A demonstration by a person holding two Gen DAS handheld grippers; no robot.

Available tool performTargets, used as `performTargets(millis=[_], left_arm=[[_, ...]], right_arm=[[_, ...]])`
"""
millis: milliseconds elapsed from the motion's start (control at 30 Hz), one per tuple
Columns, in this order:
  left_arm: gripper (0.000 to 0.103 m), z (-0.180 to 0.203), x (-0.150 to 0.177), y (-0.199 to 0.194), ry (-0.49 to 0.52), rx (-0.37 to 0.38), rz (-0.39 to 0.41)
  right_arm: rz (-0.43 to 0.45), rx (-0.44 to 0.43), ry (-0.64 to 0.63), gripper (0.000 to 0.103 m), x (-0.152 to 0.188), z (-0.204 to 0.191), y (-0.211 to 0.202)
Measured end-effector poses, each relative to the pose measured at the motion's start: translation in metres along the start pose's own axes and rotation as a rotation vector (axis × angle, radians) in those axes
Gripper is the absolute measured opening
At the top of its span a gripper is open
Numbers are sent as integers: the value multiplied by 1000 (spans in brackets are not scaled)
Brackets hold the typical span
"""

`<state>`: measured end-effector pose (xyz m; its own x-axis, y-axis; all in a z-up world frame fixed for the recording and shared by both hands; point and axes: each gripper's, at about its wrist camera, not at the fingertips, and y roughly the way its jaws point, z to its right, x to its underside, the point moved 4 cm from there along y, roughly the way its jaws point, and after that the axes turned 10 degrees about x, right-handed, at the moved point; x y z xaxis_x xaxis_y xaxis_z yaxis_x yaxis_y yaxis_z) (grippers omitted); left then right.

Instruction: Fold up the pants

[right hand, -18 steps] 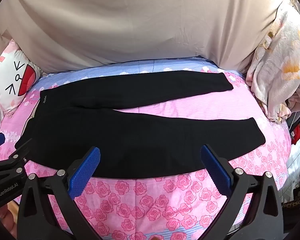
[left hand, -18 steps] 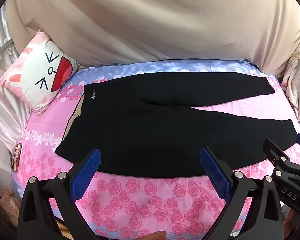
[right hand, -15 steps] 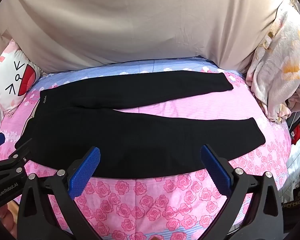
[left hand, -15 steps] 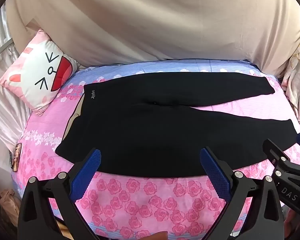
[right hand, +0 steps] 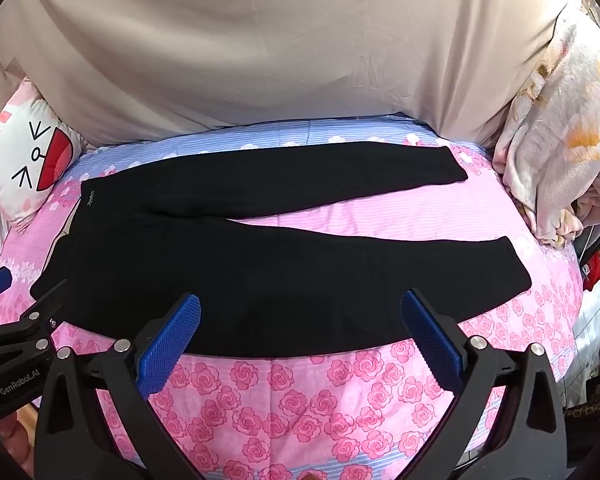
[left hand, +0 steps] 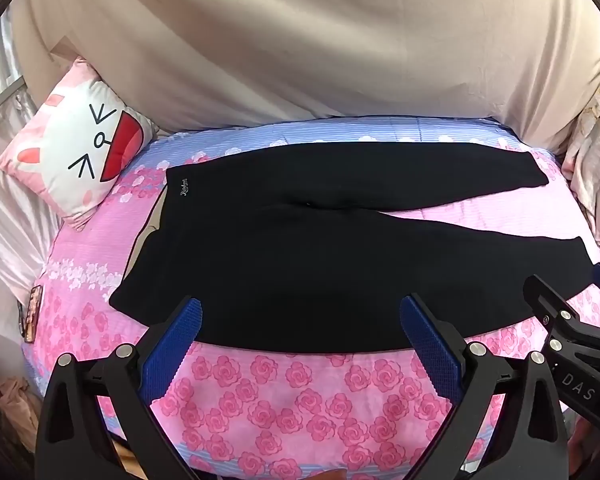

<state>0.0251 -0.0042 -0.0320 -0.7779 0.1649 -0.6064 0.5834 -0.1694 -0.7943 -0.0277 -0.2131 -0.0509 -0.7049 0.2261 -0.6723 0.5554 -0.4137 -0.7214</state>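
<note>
We see a pair of black pants (left hand: 340, 256) spread flat on a bed with a pink rose-print bedspread (left hand: 300, 400). We take the pants as our landmark. The waistband lies toward the left of the views, with a small pale logo (left hand: 185, 187) near its far corner; the two legs run to the right and part into a narrow V, the far leg ending short of the near one in the right wrist view.

Left tongs (left hand: 300, 344): jaws wide apart, blue pads (left hand: 172, 348) bare, nothing between them. They hang over the near edge of the pants at the hip section, pitched downward, not touching the cloth as far as we can tell.

Right tongs (right hand: 300, 340): also spread wide and empty, poised over the near edge of the pants at the thigh of the near leg. Each unit shows in the other's view beside it.

Beyond the waistband, to the left of the pants, a white and pink cartoon-face cushion (left hand: 76, 160) leans at the head of the bed. Past the leg cuffs, to the right, lies a bunched floral blanket (right hand: 560, 152). Behind the pants a beige sheet (left hand: 300, 40) hangs as a backdrop. A phone-like object (left hand: 31, 312) rests at the bed's left edge, well apart from the pants.
</note>
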Motion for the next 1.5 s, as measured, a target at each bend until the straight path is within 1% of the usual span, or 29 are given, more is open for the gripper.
performTargets(millis=[500,1100,1500], left_arm=[[98,-2,3,0,-2,9,2],[98,0,1,3,7,24,-3],[98,3,0,5,9,19,-3]], right_arm=[[-3,-2,5,98,-3,-8,1],[-7,-9,11,98,-2,-1,1],[-11,-8,13,98,-3,2,6]])
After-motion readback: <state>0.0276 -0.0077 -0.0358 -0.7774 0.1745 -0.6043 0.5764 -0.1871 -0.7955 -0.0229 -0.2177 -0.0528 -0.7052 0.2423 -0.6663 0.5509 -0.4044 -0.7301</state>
